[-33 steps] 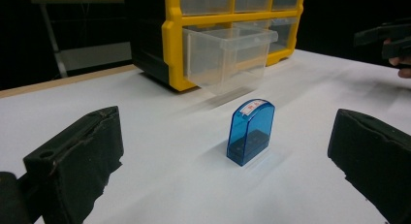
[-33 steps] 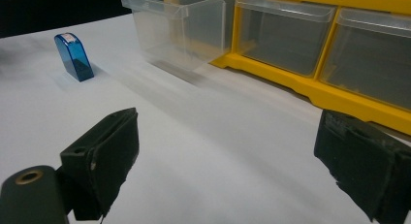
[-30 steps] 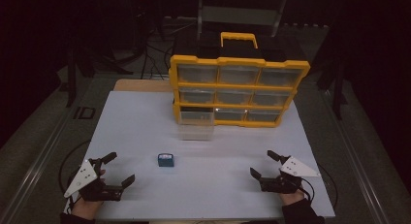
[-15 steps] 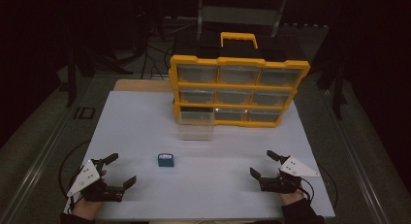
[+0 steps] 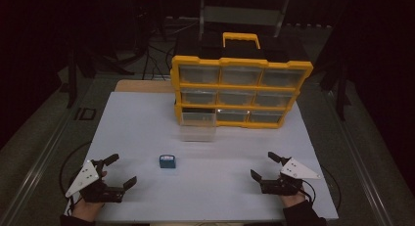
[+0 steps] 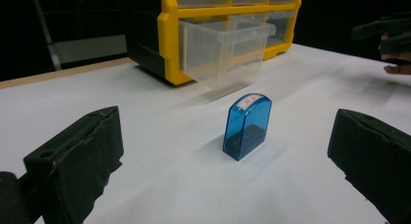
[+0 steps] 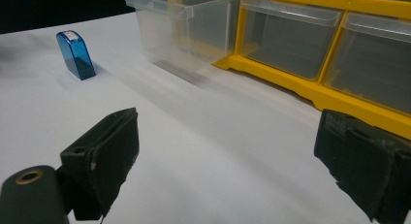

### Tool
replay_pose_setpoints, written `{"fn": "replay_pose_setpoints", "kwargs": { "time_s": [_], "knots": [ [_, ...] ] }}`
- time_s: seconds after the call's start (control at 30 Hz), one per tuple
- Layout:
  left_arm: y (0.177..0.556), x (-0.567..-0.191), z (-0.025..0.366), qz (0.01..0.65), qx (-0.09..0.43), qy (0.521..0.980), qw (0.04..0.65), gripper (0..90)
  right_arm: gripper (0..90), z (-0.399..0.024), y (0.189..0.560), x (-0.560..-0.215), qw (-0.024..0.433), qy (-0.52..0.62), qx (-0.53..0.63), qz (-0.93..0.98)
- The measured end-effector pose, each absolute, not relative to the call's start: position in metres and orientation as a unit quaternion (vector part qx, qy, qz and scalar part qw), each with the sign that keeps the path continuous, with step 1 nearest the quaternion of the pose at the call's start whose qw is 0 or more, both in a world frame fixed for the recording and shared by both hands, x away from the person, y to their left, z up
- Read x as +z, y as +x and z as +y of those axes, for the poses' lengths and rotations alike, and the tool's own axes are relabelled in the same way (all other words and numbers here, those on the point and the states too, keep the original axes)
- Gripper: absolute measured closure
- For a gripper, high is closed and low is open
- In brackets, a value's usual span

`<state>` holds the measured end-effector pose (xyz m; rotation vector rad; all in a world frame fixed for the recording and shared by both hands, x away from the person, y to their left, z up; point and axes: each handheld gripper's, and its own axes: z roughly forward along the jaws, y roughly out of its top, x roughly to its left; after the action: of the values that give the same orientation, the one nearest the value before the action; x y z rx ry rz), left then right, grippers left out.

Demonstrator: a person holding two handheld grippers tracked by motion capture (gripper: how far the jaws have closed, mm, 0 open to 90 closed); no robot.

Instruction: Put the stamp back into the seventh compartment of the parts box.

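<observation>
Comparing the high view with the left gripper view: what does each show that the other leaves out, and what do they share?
The high view alone takes in the whole yellow organizer with its carry handle, the left gripper from above, and the table's edges. The left gripper view alone gives a close side look at the blue case, with its white label and clear walls. Both show the case standing on the white table and the pulled-out clear drawer behind it, plus the right gripper.

A white tabletop carries a yellow drawer organizer at its far middle, with one clear drawer pulled out from the bottom row onto the surface, and a small blue case standing upright nearer the front
</observation>
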<state>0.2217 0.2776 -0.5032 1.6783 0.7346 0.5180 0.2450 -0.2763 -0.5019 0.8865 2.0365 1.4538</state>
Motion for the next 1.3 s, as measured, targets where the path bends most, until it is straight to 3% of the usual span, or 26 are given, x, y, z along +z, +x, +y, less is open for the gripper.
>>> {"fn": "replay_pose_setpoints", "kwargs": {
  "time_s": [0.9, 1.3],
  "knots": [
    [0.251, -0.418, 0.282, 0.251, 0.212, 0.713, 0.619, 0.2, 8.8, -0.277, 0.245, -0.502, 0.236, 0.329, 0.536, 0.741],
    [0.263, -0.4, 0.276, 0.23, 0.179, 0.71, 0.641, 0.2, 8.8, -0.277, 0.246, -0.502, 0.234, 0.328, 0.537, 0.741]
  ]
}}
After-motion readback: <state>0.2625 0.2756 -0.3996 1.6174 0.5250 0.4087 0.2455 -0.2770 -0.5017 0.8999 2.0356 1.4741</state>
